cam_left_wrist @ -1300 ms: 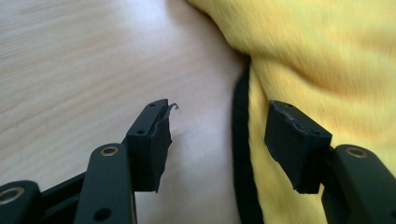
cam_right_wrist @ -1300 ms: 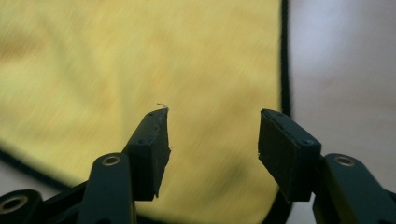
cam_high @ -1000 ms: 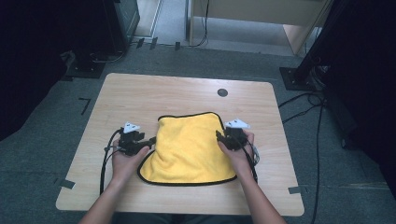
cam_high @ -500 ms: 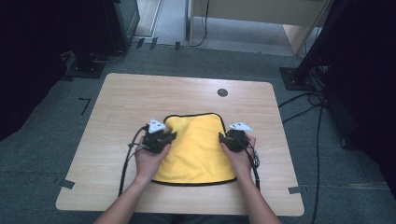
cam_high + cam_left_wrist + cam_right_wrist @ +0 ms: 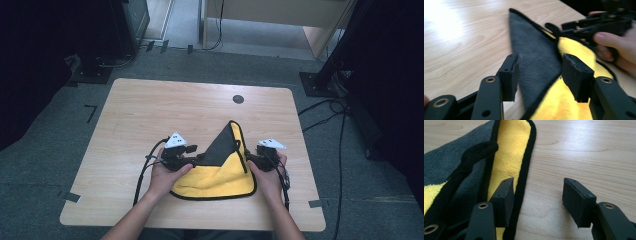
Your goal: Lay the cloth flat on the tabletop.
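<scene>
A yellow cloth (image 5: 220,179) with black trim lies on the near half of the wooden table (image 5: 150,115). One corner is folded over it and shows its dark grey underside (image 5: 223,145) as a triangle. My left gripper (image 5: 194,154) is at the cloth's left side. Its jaws have just been opening and stand apart, and in the left gripper view (image 5: 540,67) the grey flap (image 5: 534,55) lies between them, unpressed. My right gripper (image 5: 250,161) is at the cloth's right edge. Its jaws (image 5: 537,192) have also been opening, with the trimmed edge (image 5: 524,170) beside one jaw.
A round black grommet (image 5: 238,99) sits in the table's far part. The far and left parts of the tabletop are bare wood. Black stands (image 5: 95,70) and cables (image 5: 330,112) lie on the grey floor around the table.
The cloth lay flat a second ago. My left gripper moved right over it, and a corner is now folded across, grey side up. The right gripper shifted slightly nearer.
</scene>
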